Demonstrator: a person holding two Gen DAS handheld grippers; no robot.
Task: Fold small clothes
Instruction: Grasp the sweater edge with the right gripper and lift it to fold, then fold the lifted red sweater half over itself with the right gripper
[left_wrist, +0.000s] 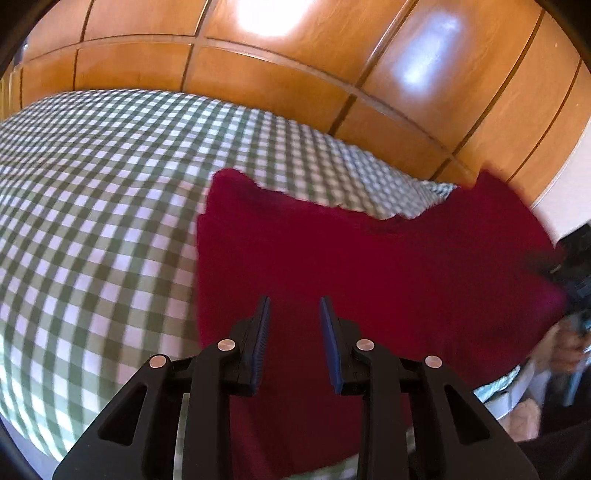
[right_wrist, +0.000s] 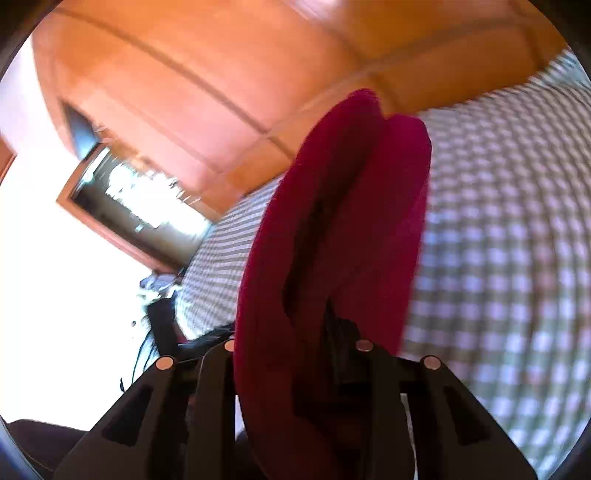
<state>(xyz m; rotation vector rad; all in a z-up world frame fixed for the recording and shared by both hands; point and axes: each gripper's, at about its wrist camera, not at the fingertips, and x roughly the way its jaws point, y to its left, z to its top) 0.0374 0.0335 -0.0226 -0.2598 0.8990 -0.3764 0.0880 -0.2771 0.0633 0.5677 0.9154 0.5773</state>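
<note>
Crimson knit garment (left_wrist: 369, 266) lies partly on the checked bed (left_wrist: 92, 206). Our left tool (left_wrist: 294, 306) hovers over it, jaws narrowly apart and empty. Our right tool (right_wrist: 317, 332) pinches a bunched fold, lifted. Beyond stand wooden wardrobe doors (left_wrist: 295, 66).

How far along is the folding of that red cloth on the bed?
Early, by the look of it. Done: little, since the red garment mostly lies spread on the checked bedcover. In hand: the right claw is shut on bunched red fabric, lifting one side. The left claw hangs over the garment, fingers apart and empty. Left: laying that side over and completing a neat fold.
</note>
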